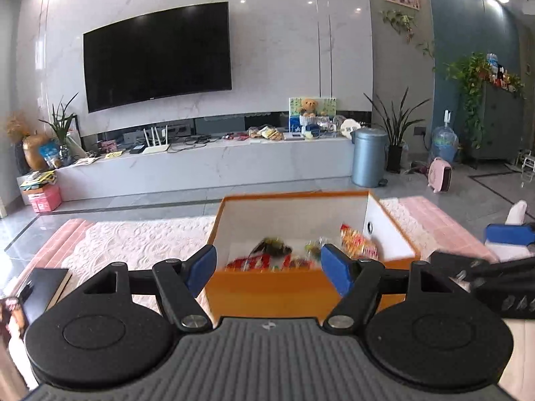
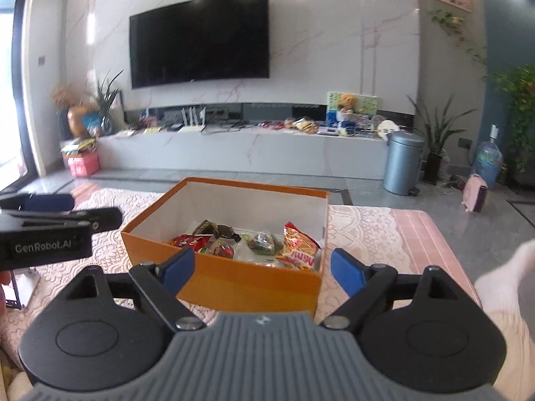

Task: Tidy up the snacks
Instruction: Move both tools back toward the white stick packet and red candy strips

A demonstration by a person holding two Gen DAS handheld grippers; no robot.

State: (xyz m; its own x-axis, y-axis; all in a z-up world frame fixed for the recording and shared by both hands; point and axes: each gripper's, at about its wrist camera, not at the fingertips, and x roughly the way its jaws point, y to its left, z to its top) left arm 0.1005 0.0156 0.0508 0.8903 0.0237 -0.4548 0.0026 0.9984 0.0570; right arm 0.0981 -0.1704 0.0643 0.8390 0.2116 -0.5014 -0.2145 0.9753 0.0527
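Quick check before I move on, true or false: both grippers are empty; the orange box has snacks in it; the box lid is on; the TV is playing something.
1. Both grippers are empty: true. Left gripper and right gripper stand open, holding nothing.
2. The orange box holds snacks: true, an orange-red snack bag among them.
3. Its lid is on: false, the top is open.
4. The TV is playing: false, the screen is dark.
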